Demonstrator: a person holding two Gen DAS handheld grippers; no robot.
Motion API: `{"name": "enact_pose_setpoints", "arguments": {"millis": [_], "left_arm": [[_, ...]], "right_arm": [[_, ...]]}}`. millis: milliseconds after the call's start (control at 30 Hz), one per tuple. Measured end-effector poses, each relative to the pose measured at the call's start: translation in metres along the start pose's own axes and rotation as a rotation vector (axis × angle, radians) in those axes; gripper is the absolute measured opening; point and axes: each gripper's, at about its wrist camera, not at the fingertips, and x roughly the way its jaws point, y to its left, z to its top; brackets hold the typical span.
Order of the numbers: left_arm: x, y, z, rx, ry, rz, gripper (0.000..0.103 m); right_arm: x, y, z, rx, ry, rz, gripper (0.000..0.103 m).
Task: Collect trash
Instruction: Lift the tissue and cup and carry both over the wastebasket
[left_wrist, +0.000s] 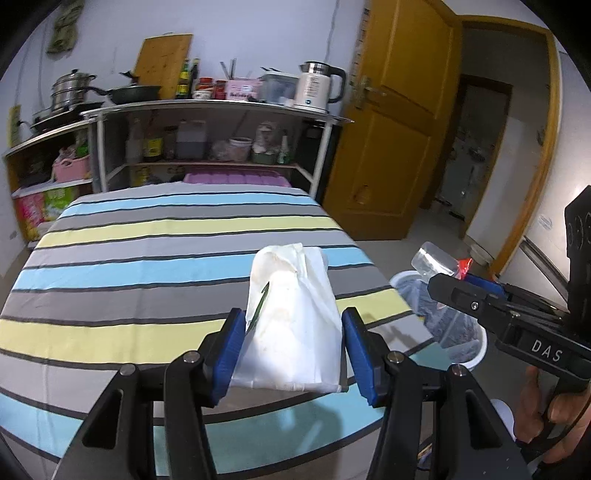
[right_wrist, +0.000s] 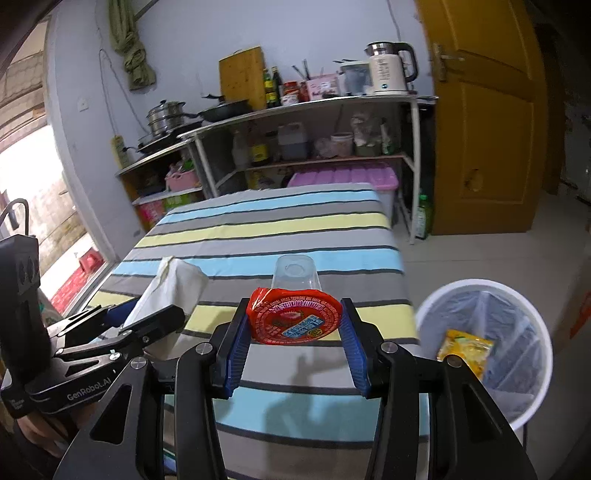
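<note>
My left gripper (left_wrist: 293, 347) is shut on a white, stained paper carton (left_wrist: 295, 317), held upright above the striped tablecloth (left_wrist: 147, 266). My right gripper (right_wrist: 293, 350) is shut on a clear plastic cup with a red printed foil lid (right_wrist: 293, 317); the cup's clear base (right_wrist: 295, 271) points away from me. In the left wrist view the right gripper (left_wrist: 458, 291) appears at the right, holding the cup (left_wrist: 436, 260) above the white trash bin (left_wrist: 454, 325). In the right wrist view the left gripper (right_wrist: 147, 317) with the carton (right_wrist: 177, 284) is at the left.
The bin (right_wrist: 484, 347), lined with a clear bag, stands on the floor right of the table and holds a yellow wrapper (right_wrist: 465, 349). Behind the table are metal shelves (left_wrist: 207, 140) with pots, bottles and a kettle (left_wrist: 321, 86). A yellow door (left_wrist: 399, 118) stands open at the right.
</note>
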Motion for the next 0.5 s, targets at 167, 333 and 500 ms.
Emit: {"name": "enact_pose_setpoints", "arguments": {"millis": [167,333,500], "left_arm": [[0.009,-0.022,0.005,0.033,0.01,-0.029,0.056],[0.02,-0.044,0.01,0.067,0.025,-0.055,0.056],[0.032,-0.067,0.012,0.103,0.039,-0.088,0.055]], "right_arm": [[-0.012,-0.023,-0.005,0.03,-0.011,-0.031,0.047],[-0.019,-0.046,-0.009,0.065,-0.018,-0.058,0.047],[-0.026,-0.072,-0.017,0.109,-0.021,-0.091,0.047]]}}
